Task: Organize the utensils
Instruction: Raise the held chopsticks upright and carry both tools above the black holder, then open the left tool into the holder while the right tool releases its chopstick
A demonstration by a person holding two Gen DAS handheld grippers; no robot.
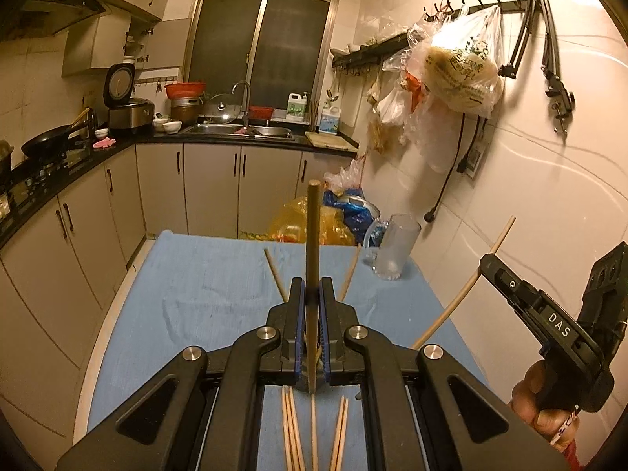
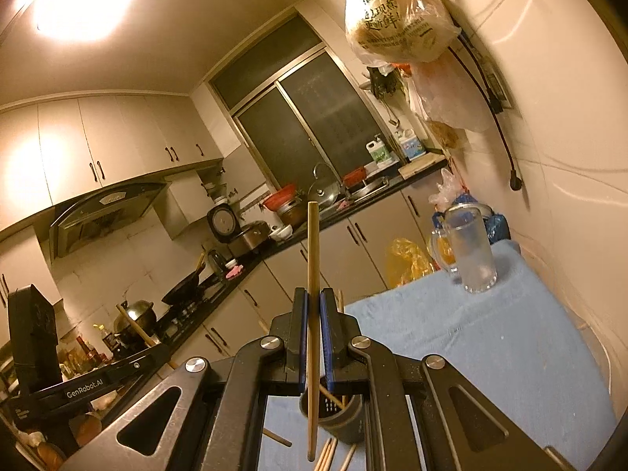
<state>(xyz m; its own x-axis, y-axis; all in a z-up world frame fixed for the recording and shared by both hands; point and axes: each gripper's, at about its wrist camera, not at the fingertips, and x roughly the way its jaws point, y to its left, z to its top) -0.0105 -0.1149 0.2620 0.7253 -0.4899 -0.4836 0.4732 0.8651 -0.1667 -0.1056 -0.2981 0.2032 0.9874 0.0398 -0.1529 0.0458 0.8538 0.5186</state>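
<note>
We had each tool clamped on a single chopstick: the left tool [image 1: 312, 298] on a darker chopstick [image 1: 313, 235], the right tool [image 2: 313, 306] on a pale chopstick [image 2: 313, 259], both sticks standing nearly upright above the blue-covered bench [image 1: 196, 282]. More loose chopsticks [image 1: 292, 431] lay below, beside a grey holder [image 2: 345, 416]. We judged the thin sticks could pivot or slip in such narrow grips, or their long ends could clip each other or the glass mug [image 2: 471, 251].

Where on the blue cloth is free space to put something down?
The blue cloth is bare on its left half, between the left edge and the loose chopsticks. Another free patch lies in front of the glass mug by the wall. It is crowded near the grey holder.
</note>
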